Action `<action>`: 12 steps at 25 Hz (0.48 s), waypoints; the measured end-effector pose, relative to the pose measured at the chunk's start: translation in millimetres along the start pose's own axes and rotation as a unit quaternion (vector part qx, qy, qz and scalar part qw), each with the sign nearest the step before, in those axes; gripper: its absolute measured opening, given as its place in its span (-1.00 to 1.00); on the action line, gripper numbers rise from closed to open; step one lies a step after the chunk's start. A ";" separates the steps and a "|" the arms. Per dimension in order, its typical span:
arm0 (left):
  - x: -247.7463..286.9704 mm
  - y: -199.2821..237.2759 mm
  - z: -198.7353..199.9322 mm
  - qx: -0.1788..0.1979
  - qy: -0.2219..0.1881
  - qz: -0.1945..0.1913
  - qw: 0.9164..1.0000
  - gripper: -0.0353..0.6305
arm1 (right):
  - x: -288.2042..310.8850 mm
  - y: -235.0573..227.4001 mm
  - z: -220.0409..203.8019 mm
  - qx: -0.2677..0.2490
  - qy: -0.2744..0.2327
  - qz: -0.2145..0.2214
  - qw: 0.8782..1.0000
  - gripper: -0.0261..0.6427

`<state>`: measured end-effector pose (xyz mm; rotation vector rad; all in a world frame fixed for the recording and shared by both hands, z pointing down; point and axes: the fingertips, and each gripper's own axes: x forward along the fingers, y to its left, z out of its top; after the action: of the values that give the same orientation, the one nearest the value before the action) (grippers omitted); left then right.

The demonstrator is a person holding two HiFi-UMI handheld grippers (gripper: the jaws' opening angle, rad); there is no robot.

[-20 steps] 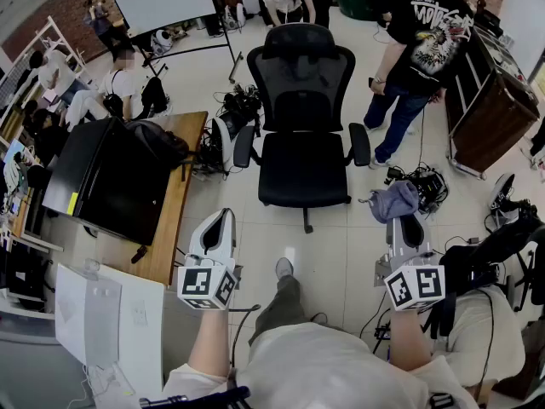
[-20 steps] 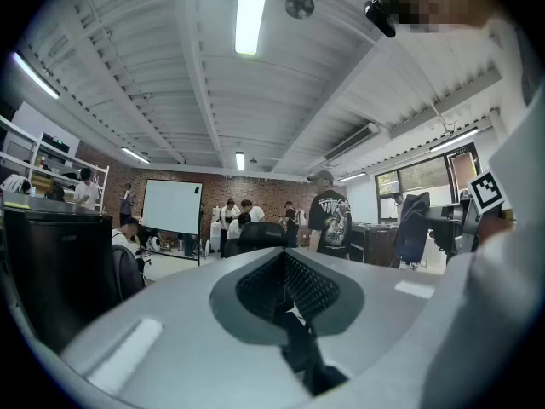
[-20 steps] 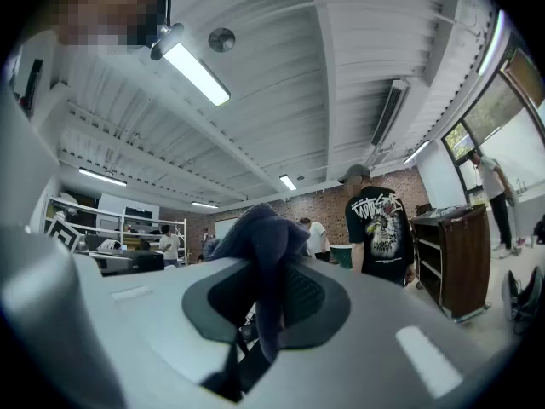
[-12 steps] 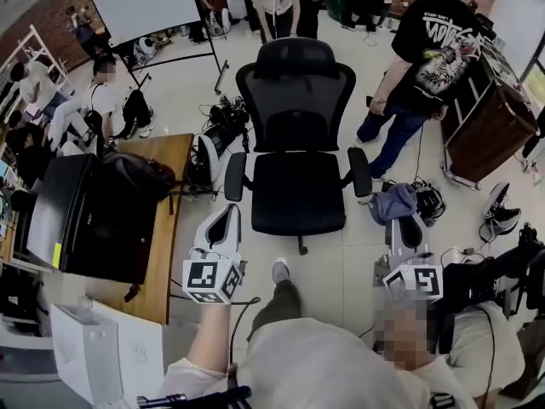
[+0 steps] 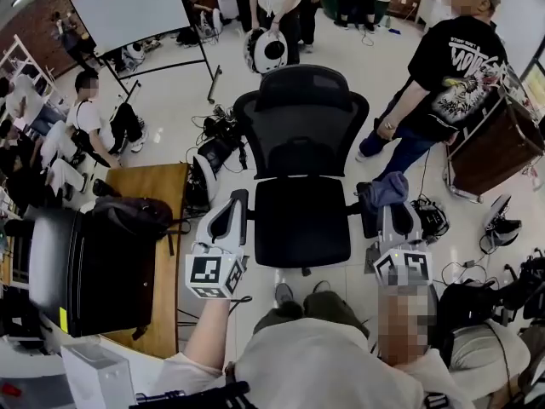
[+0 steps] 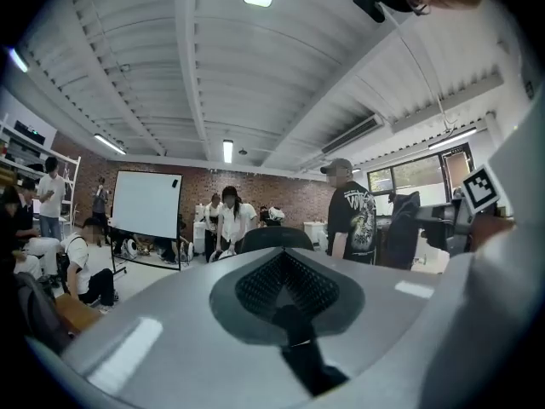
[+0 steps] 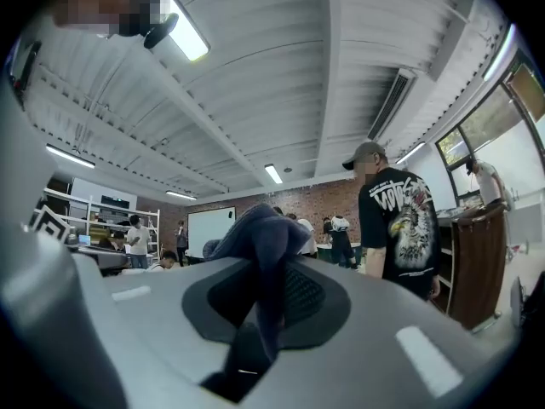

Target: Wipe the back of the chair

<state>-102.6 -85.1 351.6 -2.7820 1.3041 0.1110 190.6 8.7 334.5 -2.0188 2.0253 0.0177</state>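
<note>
A black mesh office chair faces me in the head view, its seat nearest and its backrest rising behind. My left gripper is shut and holds nothing, beside the chair's left armrest. In the left gripper view that gripper points level across the room, with the chair's headrest just above its tip. My right gripper is shut on a blue-grey cloth by the right armrest. The cloth drapes over the right gripper in its own view.
A wooden desk with a black monitor and a dark bag stands to my left. A person in a black T-shirt and a brown cabinet are at the right. Cables lie by the chair; a whiteboard and several people stand behind.
I have come closer to the chair. Both grippers moved forward to either side of the seat, and the cloth stayed in the right gripper.
</note>
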 end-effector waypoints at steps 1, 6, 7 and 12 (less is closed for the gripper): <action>13.5 9.6 -2.2 -0.001 0.006 0.002 1.000 -0.72 | 35.4 0.8 -14.5 0.002 0.012 0.005 1.000 -0.78; 71.5 17.3 -24.9 -0.022 0.035 0.027 0.999 -0.72 | 247.1 16.3 -108.5 -0.019 0.081 0.047 0.995 -0.78; 79.2 18.3 -30.8 -0.029 0.043 0.028 0.998 -0.72 | 287.1 24.6 -125.5 -0.025 0.091 0.057 0.994 -0.78; 90.5 60.2 -51.0 -0.056 0.065 0.058 0.995 -0.72 | 421.9 66.1 -186.0 -0.053 0.147 0.084 0.984 -0.78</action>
<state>-89.3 -197.3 392.1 -2.8466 1.5358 0.0094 97.6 -440.7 414.0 -2.0055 2.4201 -0.1493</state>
